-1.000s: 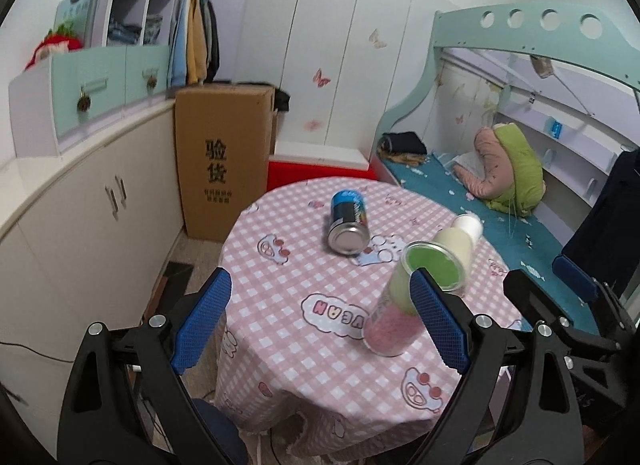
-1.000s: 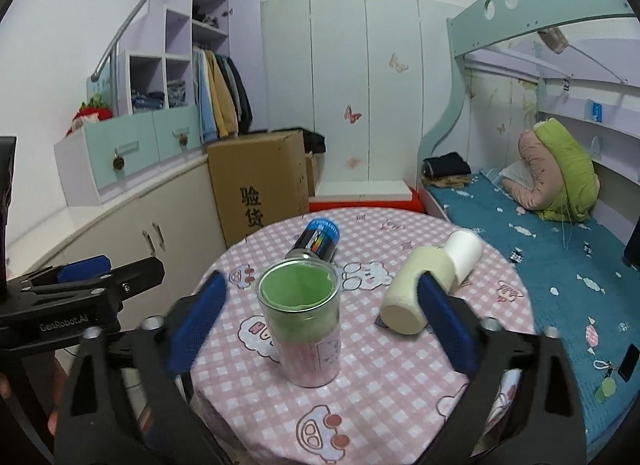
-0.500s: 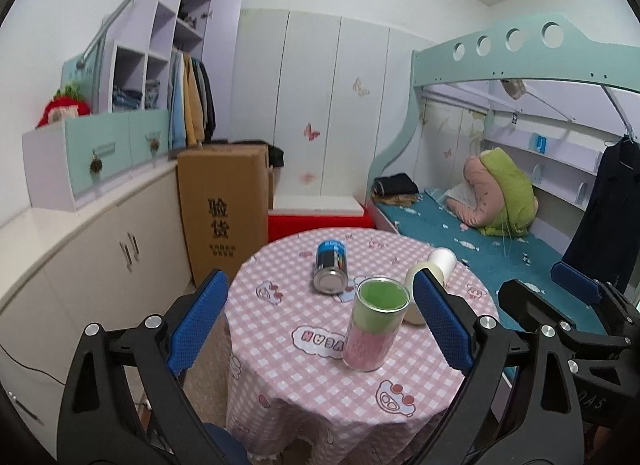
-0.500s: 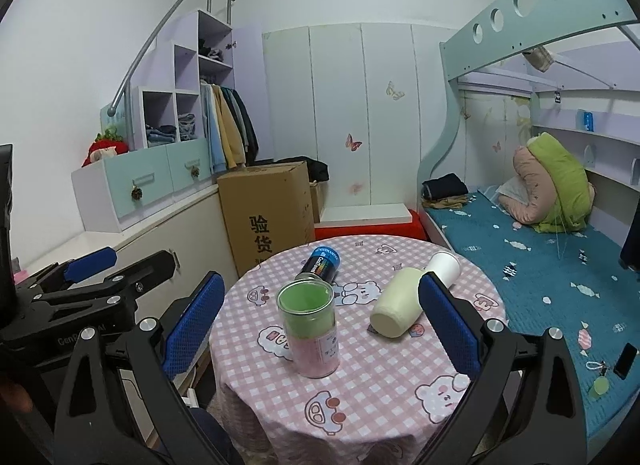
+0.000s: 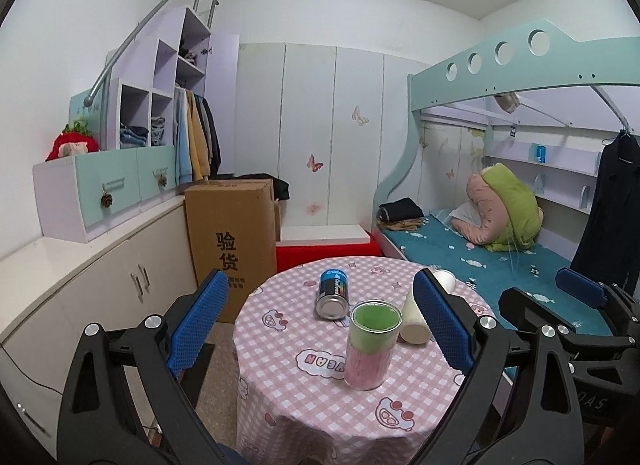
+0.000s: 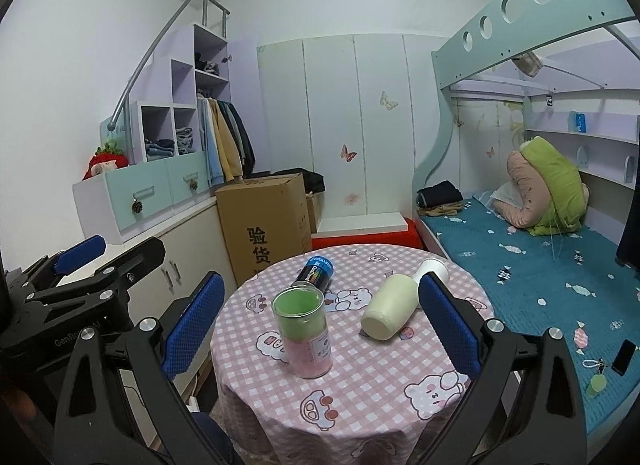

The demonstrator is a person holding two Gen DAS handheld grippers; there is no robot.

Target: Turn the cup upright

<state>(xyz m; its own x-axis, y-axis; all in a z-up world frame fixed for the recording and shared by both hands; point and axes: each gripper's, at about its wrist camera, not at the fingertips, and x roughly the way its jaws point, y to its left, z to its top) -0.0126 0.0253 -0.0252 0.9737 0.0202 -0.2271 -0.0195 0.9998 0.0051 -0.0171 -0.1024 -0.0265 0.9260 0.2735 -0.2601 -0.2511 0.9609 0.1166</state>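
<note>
A green-and-pink cup [image 5: 372, 345] stands upright on the round pink checked table [image 5: 320, 397], mouth up; it also shows in the right wrist view [image 6: 305, 335]. My left gripper [image 5: 320, 329] is open and empty, held back from the table. My right gripper [image 6: 320, 325] is open and empty, also back from the table. The cup sits well beyond both sets of fingertips.
A blue can [image 5: 332, 299] lies on its side behind the cup. A cream bottle [image 6: 394, 311] lies on its side at the right. A cardboard box [image 5: 232, 241] stands left of the table; a bunk bed [image 6: 540, 241] is on the right.
Both grippers have pulled back and up from the table, so the cup and table look smaller and farther away. The cup stays upright where it was.
</note>
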